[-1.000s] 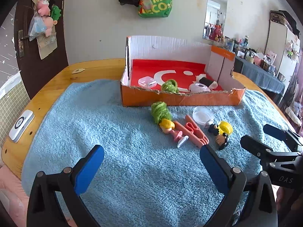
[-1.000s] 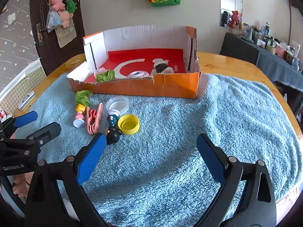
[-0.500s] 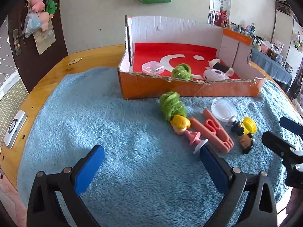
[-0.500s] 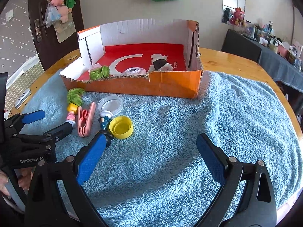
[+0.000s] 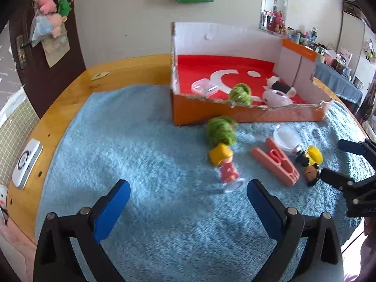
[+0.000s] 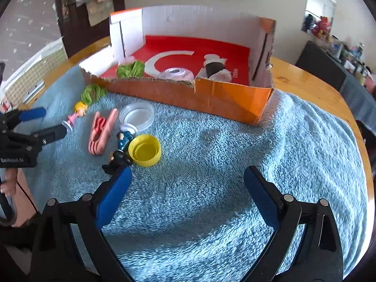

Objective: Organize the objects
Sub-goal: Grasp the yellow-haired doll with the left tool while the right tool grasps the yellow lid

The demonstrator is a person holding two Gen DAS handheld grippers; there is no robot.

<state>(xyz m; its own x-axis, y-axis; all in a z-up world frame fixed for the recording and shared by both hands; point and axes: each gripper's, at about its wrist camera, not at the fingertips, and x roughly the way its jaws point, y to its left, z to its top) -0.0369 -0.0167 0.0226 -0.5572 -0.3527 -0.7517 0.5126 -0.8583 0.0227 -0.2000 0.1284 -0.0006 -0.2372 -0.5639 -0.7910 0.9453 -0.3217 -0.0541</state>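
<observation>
An open orange cardboard box (image 5: 249,115) (image 6: 225,98) with a red floor stands on a blue towel and holds several small items. In front of it lie a green yarn ball (image 5: 221,132) (image 6: 92,92), a blonde doll in pink (image 5: 224,162) (image 6: 76,114), a pink clothespin (image 5: 275,162) (image 6: 102,131), a clear lid (image 5: 286,137) (image 6: 136,116), a dark figurine (image 5: 310,168) (image 6: 121,149) and a yellow cap (image 6: 144,150). My left gripper (image 5: 186,202) is open, the doll just ahead of it. My right gripper (image 6: 185,192) is open, its left finger next to the figurine.
The towel (image 5: 141,164) covers a round wooden table (image 5: 77,94). A white device (image 5: 27,163) lies at the table's left edge. A dark door (image 5: 35,37) with hung toys is at the back left. A dark side table (image 6: 329,68) with clutter stands on the right.
Both grippers have moved forward toward the loose items and the box, which now look larger and closer. Both stay open and empty.
</observation>
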